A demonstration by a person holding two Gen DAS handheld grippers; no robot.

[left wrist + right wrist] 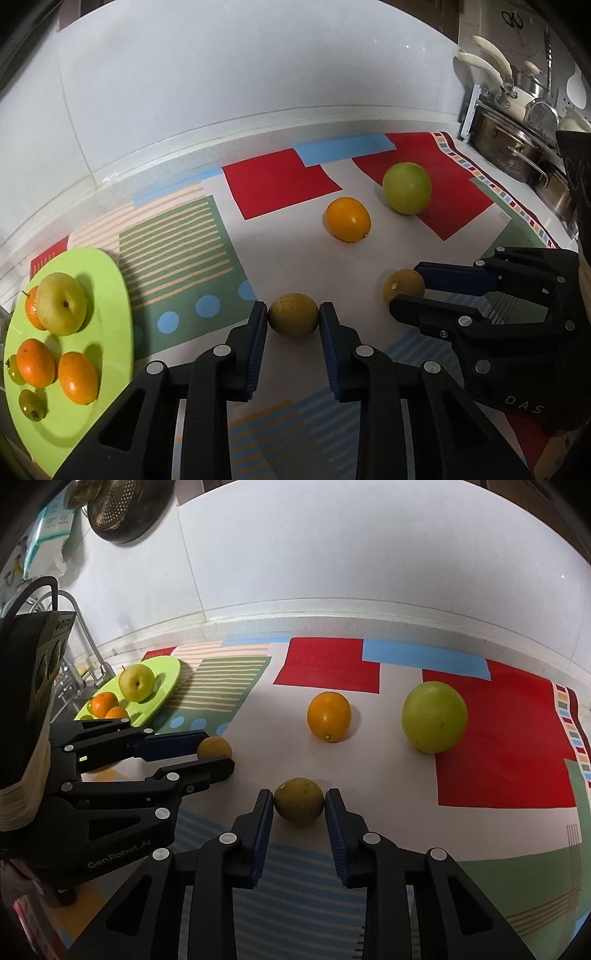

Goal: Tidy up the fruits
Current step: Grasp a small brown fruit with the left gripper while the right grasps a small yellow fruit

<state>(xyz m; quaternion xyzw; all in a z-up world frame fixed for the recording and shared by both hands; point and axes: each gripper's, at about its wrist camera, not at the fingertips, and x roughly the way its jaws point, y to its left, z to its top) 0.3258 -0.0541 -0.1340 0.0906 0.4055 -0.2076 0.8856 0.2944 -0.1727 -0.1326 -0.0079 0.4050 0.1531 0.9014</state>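
Left gripper [293,314]: clenched on a small brownish-yellow fruit [293,314] that sits on the mat, one blue pad touching each side of it
Right gripper [299,802]: clenched in the same way on a second brownish-yellow fruit [299,803], also resting on the mat, a pad pressed to each flank
Gripper layout: the two tools lie side by side, each visible in the other's camera, the right one [404,286] to the right of the left, the left one [218,751] to the left of the right
Mat [280,369]: a patterned sheet with red, blue and green blocks and stripes, spread flat over the white counter [258,626]
Orange [348,219]: loose on the white part of the mat, beyond both grippers and apart from them
Green fruit [407,188]: large and round, farther back and right of the orange, on a red block, near it but not touching
Green plate [110,280]: at the left edge of the mat, carrying a yellow-green pear [61,303], three orange fruits and two small green ones
Pots [517,147]: metal pans with pale handles stacked at the far right
Wall [240,74]: plain white tile behind the counter
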